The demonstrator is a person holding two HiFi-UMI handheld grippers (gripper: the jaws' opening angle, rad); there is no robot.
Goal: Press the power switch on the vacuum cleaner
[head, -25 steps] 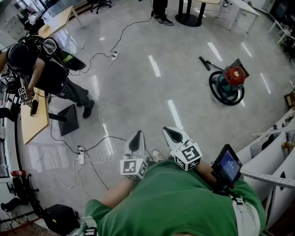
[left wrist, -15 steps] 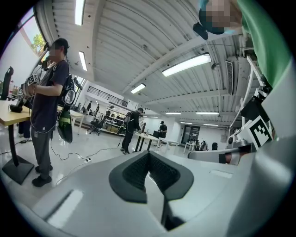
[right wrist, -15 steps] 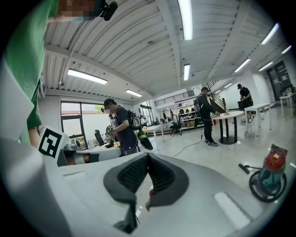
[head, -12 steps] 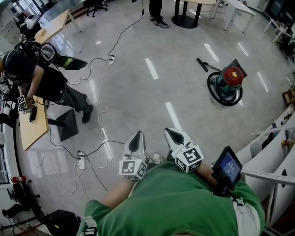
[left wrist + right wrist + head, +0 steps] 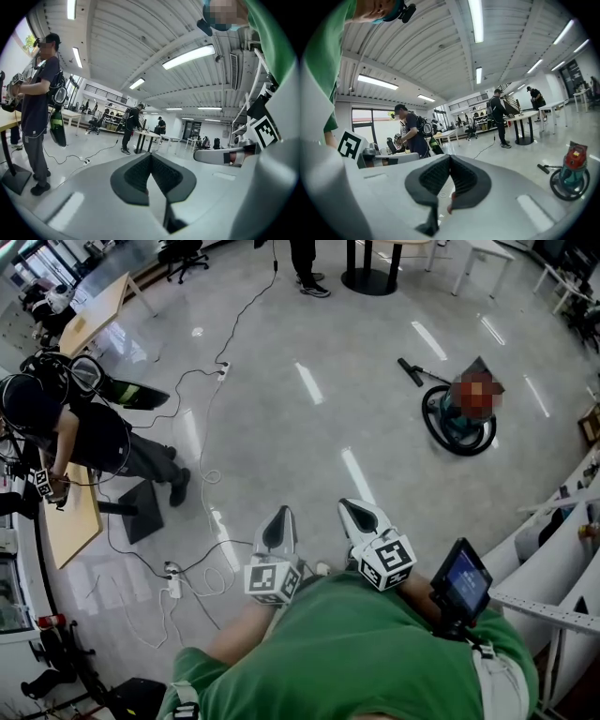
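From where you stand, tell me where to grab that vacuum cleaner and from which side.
Probably the red top of the vacuum cleaner, from above: it stands upright, and the black hose coils around its lower body, crowding any side grip.

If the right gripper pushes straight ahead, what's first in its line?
Probably nothing near: the right gripper faces only glossy grey floor; the red-and-teal vacuum cleaner lies well off to its right.
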